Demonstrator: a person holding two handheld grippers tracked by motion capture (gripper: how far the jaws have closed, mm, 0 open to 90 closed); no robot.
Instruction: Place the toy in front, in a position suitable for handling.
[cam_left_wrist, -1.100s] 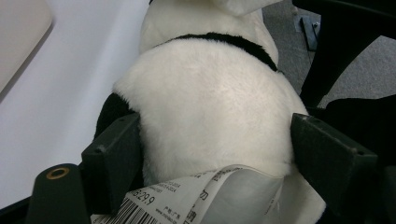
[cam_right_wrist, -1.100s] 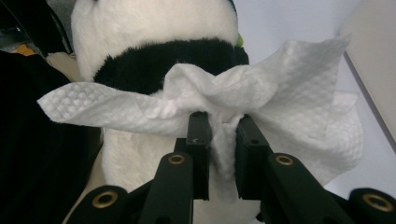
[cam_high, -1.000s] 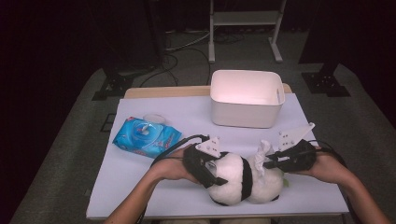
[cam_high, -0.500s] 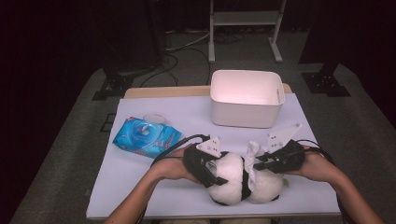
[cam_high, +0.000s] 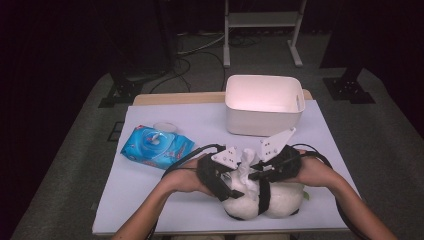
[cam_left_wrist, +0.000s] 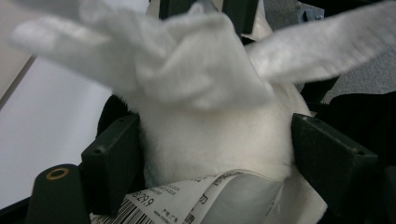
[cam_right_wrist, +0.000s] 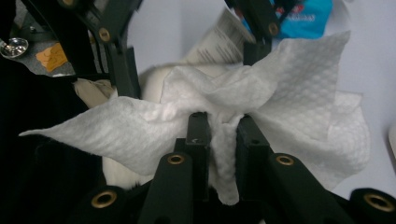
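With my left gripper (cam_left_wrist: 205, 154) clamped on the plush toy (cam_left_wrist: 210, 135) at lower centre and my right gripper (cam_right_wrist: 219, 140) pinching the wet wipe (cam_right_wrist: 280, 88), I fear a hard rub may pull the thin wipe free.

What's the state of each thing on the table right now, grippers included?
Left gripper: shut on the plush toy, jaws wide around its body.
Right gripper: shut on the wet wipe, held against the toy.
Plush toy: lying on the table, tag showing.
Wet wipe: crumpled, unfolded at the edges.
Wipes pack: lid flipped open.
White bin: upright, looks empty.
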